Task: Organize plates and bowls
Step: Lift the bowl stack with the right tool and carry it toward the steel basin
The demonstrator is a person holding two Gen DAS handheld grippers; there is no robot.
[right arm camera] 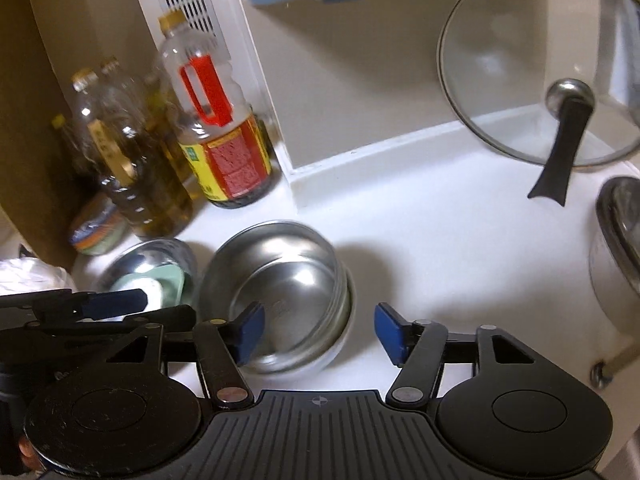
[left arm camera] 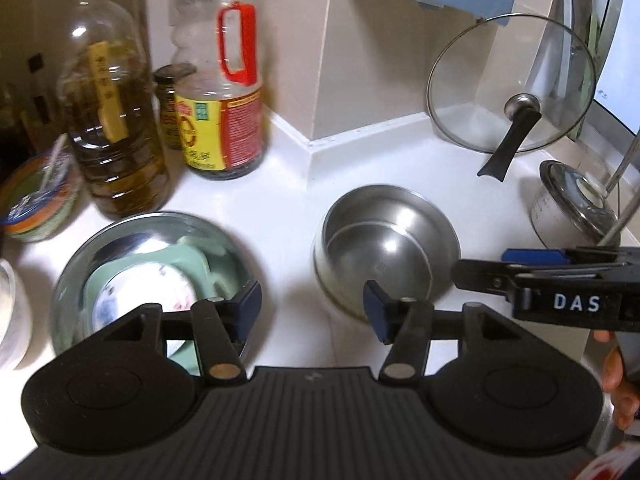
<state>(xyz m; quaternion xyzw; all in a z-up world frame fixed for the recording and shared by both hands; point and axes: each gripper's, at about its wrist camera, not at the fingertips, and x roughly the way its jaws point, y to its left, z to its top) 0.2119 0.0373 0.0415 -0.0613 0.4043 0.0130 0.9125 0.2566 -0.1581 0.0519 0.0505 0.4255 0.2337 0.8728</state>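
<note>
1. Steel bowls [left arm camera: 384, 248] sit nested on the white counter [left arm camera: 280, 208] right of centre in the left wrist view. The left gripper [left arm camera: 312, 312] hangs open and empty above them, and a bigger steel bowl [left arm camera: 152, 264] holding green and white dishes is at left.
2. Right wrist view: the right gripper [right arm camera: 320, 332] is open too, nothing held, with the nested stack just left of it. Looks like stacking's done; next up is probably picking another dish.

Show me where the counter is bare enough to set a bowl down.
Bare counter lies right of the steel bowls, bordered by the glass lid and lidded pot. The left is crowded: bottles, tub, big bowl.
</note>
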